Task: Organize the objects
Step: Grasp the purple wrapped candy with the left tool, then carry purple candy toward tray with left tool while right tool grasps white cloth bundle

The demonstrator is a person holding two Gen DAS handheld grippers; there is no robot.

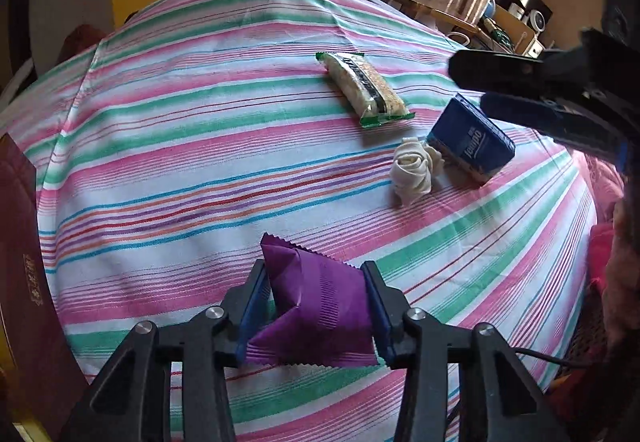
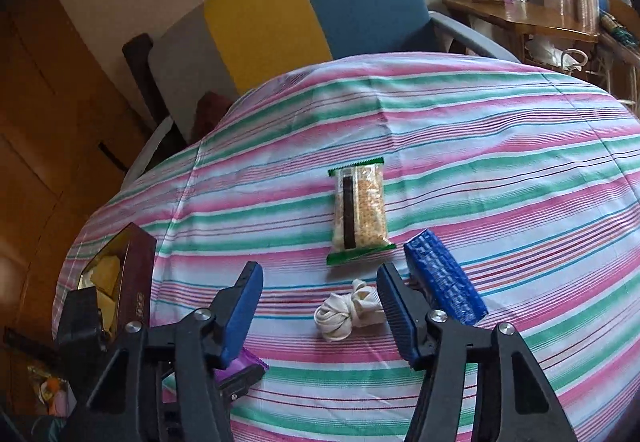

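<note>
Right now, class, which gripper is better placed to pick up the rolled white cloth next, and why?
The right gripper: its jaws are open and empty, with the white cloth lying between and just beyond them. The left gripper is shut on the purple packet, so it is occupied.

Left gripper (image 1: pixel 316 306) clamped, right gripper (image 2: pixel 320 310) agape.
</note>
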